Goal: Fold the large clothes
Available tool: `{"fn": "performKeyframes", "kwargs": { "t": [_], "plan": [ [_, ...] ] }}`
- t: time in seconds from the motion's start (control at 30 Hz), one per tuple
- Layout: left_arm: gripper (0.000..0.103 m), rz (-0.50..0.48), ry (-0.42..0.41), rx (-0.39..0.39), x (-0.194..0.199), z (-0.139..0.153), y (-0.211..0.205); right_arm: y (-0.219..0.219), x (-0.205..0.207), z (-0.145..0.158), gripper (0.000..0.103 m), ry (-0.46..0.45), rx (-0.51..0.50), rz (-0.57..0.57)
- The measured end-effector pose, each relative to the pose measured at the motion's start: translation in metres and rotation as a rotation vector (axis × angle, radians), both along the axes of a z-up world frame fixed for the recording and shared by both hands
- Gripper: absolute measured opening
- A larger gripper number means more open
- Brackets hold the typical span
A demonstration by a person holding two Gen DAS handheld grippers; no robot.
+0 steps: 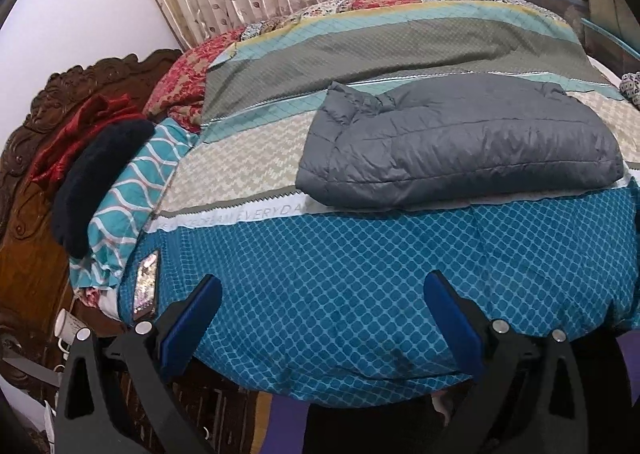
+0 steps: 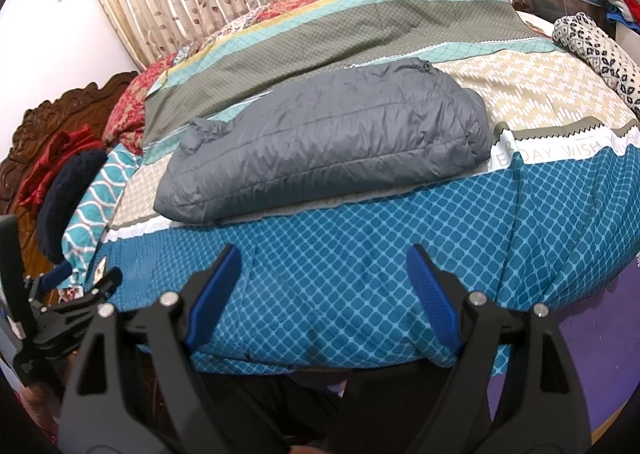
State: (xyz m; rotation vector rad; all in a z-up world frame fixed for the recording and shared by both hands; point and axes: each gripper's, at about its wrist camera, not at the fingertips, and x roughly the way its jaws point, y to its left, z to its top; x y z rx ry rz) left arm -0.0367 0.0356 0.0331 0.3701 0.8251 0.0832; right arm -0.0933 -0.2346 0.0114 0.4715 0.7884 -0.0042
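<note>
Grey puffer jacket [image 1: 460, 146]: folded, mid-bed [image 1: 360, 254]. Left gripper [image 1: 322, 294], right gripper [image 2: 324, 274]: both released, empty, near front edge. Advice: grasp outer corners evenly, keep fold square.

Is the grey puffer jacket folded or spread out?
Folded: the grey puffer jacket lies as one compact bundle on the bedspread, no sleeves spread out.

Bed [image 1: 360, 254]: had patterned blue/beige/grey cover.
Jacket [image 1: 460, 142]: grey, puffy, folded, lay mid-bed.
Phone [image 1: 146, 280]: at left edge.
Pillow [image 1: 132, 190]: teal wavy, by headboard [image 1: 36, 158].
</note>
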Motion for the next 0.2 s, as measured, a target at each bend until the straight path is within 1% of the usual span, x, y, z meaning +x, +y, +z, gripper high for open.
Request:
{"fn": "performKeyframes", "kwargs": {
  "t": [0.2],
  "plan": [
    [0.076,0.002,0.033,-0.021,0.0044,-0.0069,-0.0009,-0.0013,-0.0001,-0.0081,0.081,0.012,-0.003,0.004]
  ]
}}
